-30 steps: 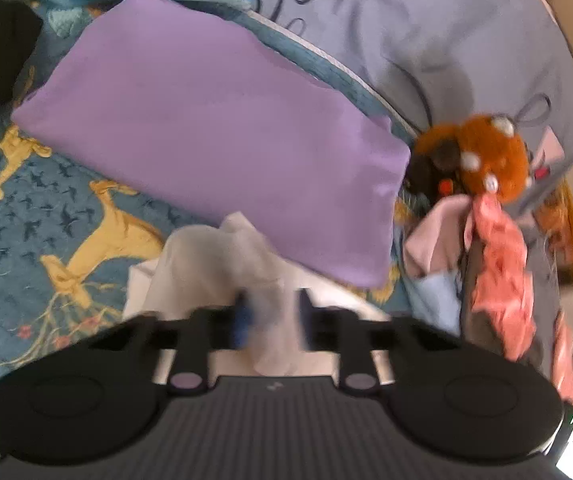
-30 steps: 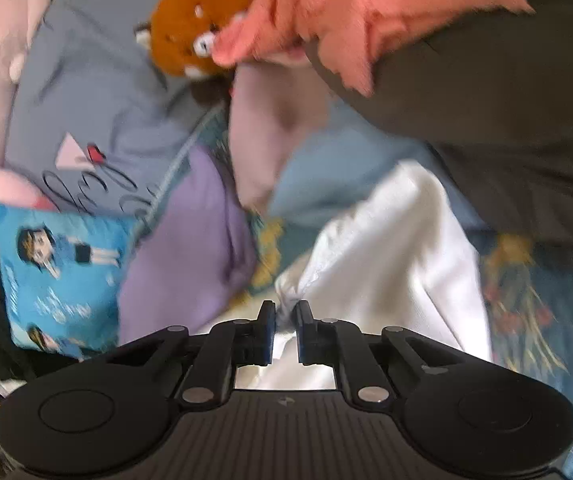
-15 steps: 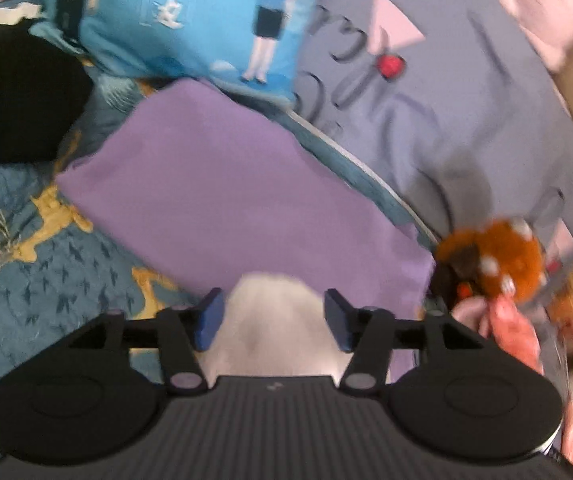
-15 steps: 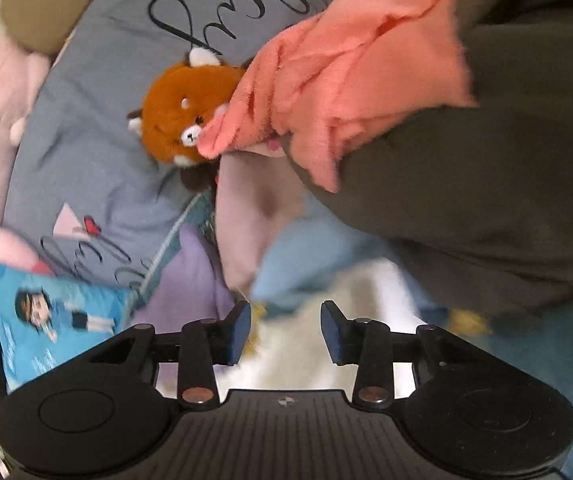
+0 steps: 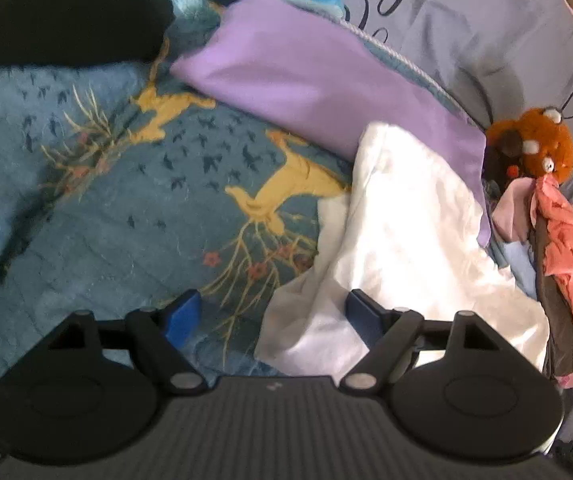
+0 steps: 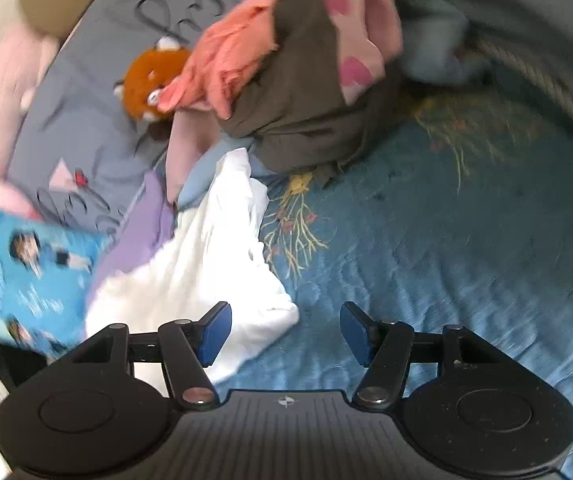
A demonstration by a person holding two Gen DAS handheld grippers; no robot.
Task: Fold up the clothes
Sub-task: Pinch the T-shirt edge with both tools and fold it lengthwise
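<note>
Lying crumpled, white garment (image 5: 402,216) beside both grippers' wide-spread, empty fingers (image 5: 180,314)

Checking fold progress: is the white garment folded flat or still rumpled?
Rumpled: the white garment lies bunched in uneven ridges on the blue bedspread, released.

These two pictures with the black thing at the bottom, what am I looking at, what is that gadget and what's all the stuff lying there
The black shape is a hand-held clamp with two blue-tipped fingers; a person holds one in each hand, and a wide-angle camera on each looks forward along the fingers. One picture comes from the left gripper, the other from the right gripper. Both are open and hold nothing.

They look down on a bed with a blue blanket printed with yellow deer. A crumpled white garment lies on it, partly over a purple cloth. Nearby are a heap of unfolded clothes and an orange plush toy.
</note>
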